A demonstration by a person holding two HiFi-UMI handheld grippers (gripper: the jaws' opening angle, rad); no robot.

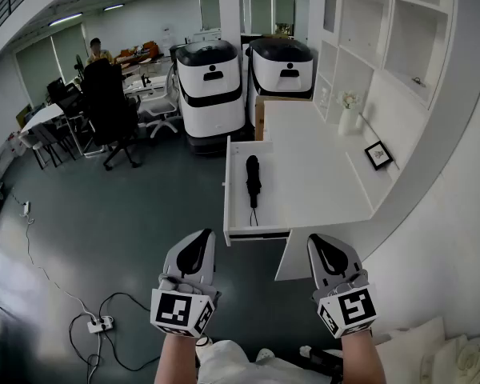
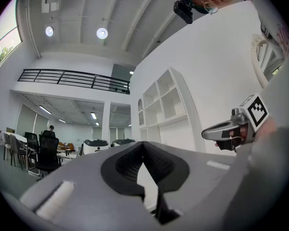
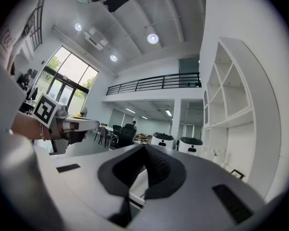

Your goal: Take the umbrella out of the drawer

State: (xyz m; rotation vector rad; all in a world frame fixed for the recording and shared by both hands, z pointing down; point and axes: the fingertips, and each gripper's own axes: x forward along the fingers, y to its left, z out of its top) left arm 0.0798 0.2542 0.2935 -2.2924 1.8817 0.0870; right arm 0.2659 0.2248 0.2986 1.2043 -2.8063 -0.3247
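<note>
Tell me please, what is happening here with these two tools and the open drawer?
A person stands before a white desk and holds a tool in each hand. The desk's drawer is pulled open, and a black folded umbrella lies inside it. The left tool and the right tool are both shut and hold nothing. Both hang short of the drawer's front, so the umbrella is not yet touched.
</note>
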